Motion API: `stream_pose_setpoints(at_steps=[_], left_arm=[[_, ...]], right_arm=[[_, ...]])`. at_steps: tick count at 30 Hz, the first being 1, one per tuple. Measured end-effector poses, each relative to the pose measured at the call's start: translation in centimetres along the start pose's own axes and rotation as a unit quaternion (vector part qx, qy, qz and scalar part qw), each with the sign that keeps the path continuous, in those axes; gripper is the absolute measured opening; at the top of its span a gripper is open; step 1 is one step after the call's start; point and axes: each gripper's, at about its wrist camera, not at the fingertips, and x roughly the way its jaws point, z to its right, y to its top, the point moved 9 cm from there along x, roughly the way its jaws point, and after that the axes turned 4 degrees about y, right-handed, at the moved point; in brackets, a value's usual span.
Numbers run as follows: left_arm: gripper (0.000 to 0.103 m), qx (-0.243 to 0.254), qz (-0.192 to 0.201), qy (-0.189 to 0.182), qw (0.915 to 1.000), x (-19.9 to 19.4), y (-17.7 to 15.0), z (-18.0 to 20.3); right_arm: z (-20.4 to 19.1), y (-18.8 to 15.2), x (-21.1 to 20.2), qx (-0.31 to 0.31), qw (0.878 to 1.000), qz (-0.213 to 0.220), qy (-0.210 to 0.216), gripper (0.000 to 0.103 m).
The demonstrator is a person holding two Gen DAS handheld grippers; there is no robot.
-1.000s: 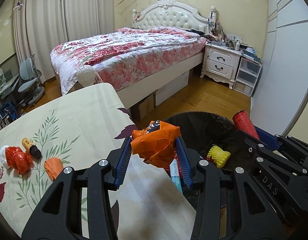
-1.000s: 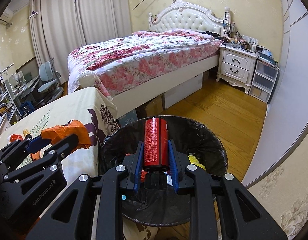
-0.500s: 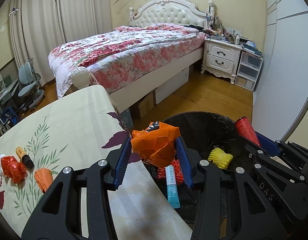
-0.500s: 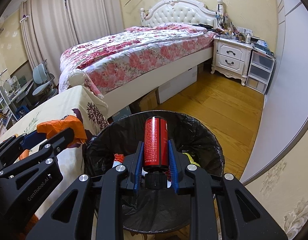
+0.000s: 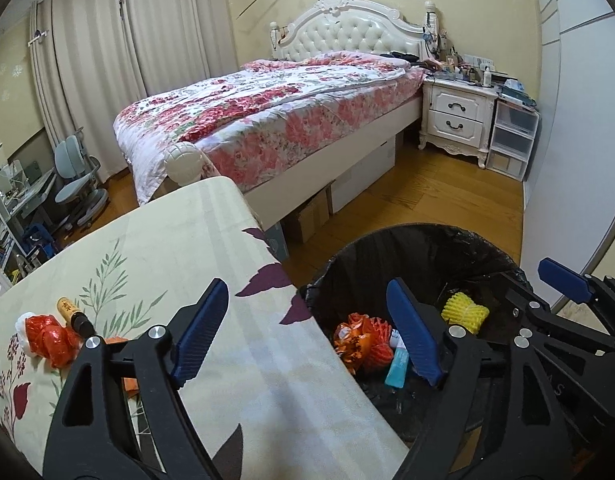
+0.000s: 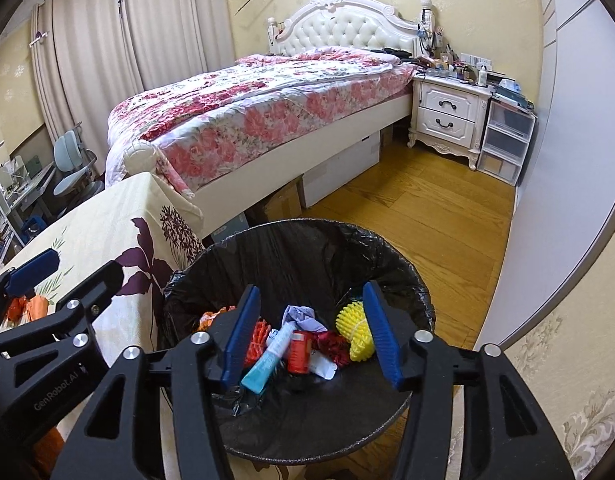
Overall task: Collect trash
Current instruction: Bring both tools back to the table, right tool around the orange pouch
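A black-lined trash bin [image 6: 395, 264] [image 5: 483, 248] stands beside the table. Inside lie an orange wrapper [image 5: 361, 338], a red can [image 6: 300, 350], a blue tube [image 6: 263, 368] and a yellow foam net [image 6: 357, 330]. My left gripper [image 5: 307, 336] is open and empty over the table edge and bin rim. My right gripper [image 6: 311, 336] is open and empty above the bin. On the table [image 5: 155, 248] remain a red crumpled wrapper [image 5: 47, 338], a small brown bottle [image 5: 72, 314] and an orange scrap [image 5: 129, 382] partly hidden by my left finger.
A floral bed [image 5: 275, 120] lies beyond the table. A white nightstand [image 5: 455, 120] and plastic drawers [image 5: 511, 140] stand at the far right. A wooden floor [image 6: 427, 216] lies between the bin and the wall [image 6: 547, 160]. A desk chair [image 5: 75, 184] is at the far left.
Both grippers opened. The orange wrapper dropped from my left gripper and the red can from my right gripper into the bin.
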Motion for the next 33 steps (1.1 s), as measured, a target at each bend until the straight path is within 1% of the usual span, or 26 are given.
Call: stream_pose_setpoints(at_steps=[2, 6, 11, 17, 21, 29, 33], left_arm=[[0.082, -0.001, 0.003, 0.010, 0.9999, -0.3, -0.1, -0.9], [0.082, -0.012, 0.001, 0.026, 0.9996, -1.0, -1.0, -3.1], [0.082, -0.037, -0.015, 0.046, 0.9981, -1.6, -3.0, -7.0], [0.083, -0.071, -0.029, 0.077, 0.9941, -2.7, -5.2, -12.1], [0.084, -0.092, -0.040, 0.102, 0.9896, -3.3, -6.7, -15.8], [0.084, -0.137, -0.066, 0.151, 0.9768, -4.6, -10.3, -23.1], [0.084, -0.156, -0.074, 0.169, 0.9704, -5.2, -11.5, -25.7]], right_arm=[[-0.4, -0.1, -0.3, -0.001, 1.000, 0.001, 0.003, 0.058], [-1.8, -0.4, -0.6, -0.007, 1.000, -0.002, 0.017, 0.065], [-5.1, -0.9, -0.8, -0.028, 0.999, -0.006, 0.043, 0.069], [-9.8, -1.8, -0.8, -0.054, 0.995, -0.016, 0.083, 0.069], [-13.3, -2.5, -0.7, -0.074, 0.991, -0.025, 0.112, 0.069], [-20.3, -4.2, -0.6, -0.123, 0.978, -0.046, 0.160, 0.069], [-23.6, -4.7, -0.6, -0.149, 0.971, -0.052, 0.180, 0.069]])
